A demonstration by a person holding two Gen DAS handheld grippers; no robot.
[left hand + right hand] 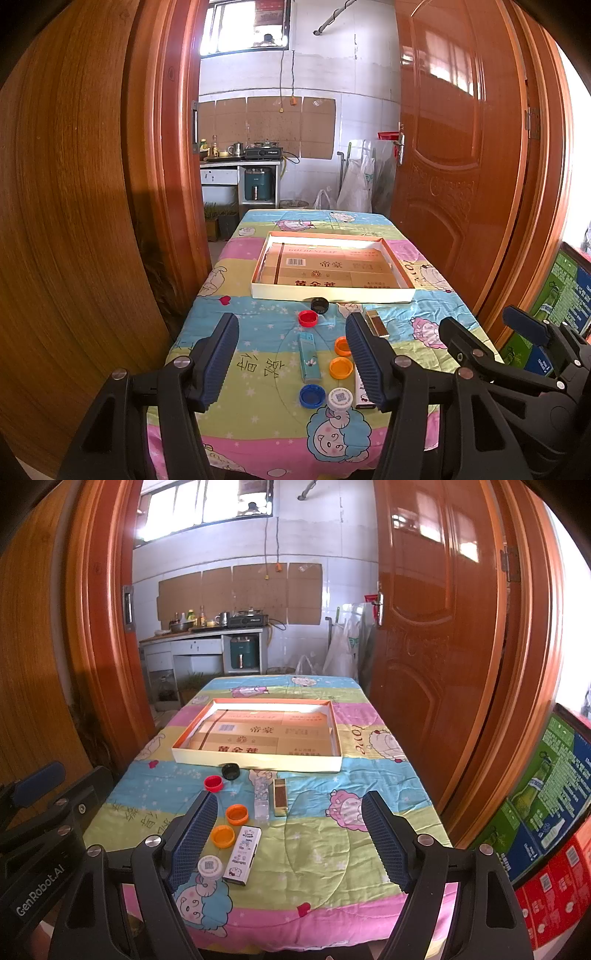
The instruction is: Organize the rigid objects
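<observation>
Tablecloth (314, 849): six caps, four lighters.

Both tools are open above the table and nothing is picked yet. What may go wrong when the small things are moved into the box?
1. The two orange caps lie close beside the blue lighter; closing on one may push its neighbour.
2. The white cap sits near the table's front edge and may be knocked off.
3. The box has a raised wall; a low carry could hit it.

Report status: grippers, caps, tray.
Left gripper and right gripper open, holding nothing. Caps and lighters loose on cloth. Tray unfilled, path unobstructed.
</observation>
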